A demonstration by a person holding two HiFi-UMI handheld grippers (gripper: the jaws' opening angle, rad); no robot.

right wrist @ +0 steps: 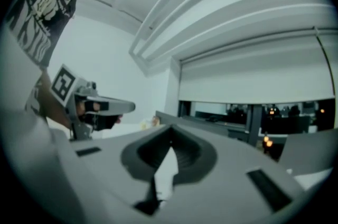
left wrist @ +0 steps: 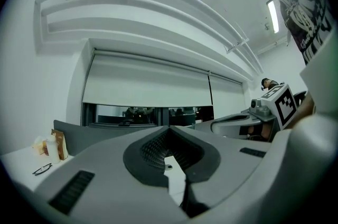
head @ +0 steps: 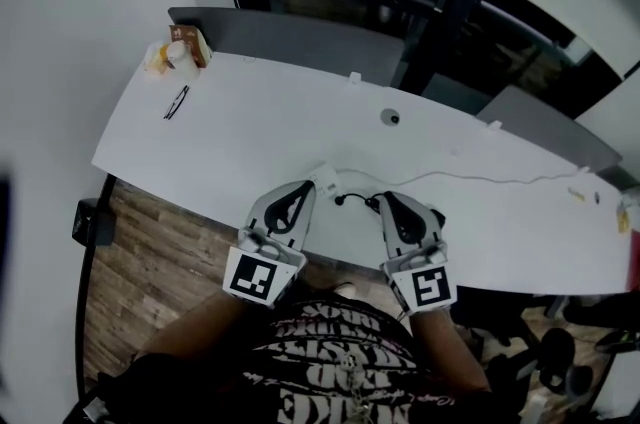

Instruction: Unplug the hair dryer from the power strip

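the head view looks steeply down from above the person onto the white table (head: 300, 137), with the left hand-held gripper (head: 318, 180) and the right hand-held gripper (head: 385, 200) low in frame. each gripper view sits close behind its own jaws and looks level across the table toward the dark window strip (left wrist: 148, 114). the left gripper view catches the right hand-held gripper at its right edge, and the right gripper view catches the left hand-held gripper at its left.

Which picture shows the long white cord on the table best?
The head view: from above, the white cord trails across the table toward its right end. Neither gripper view shows it.
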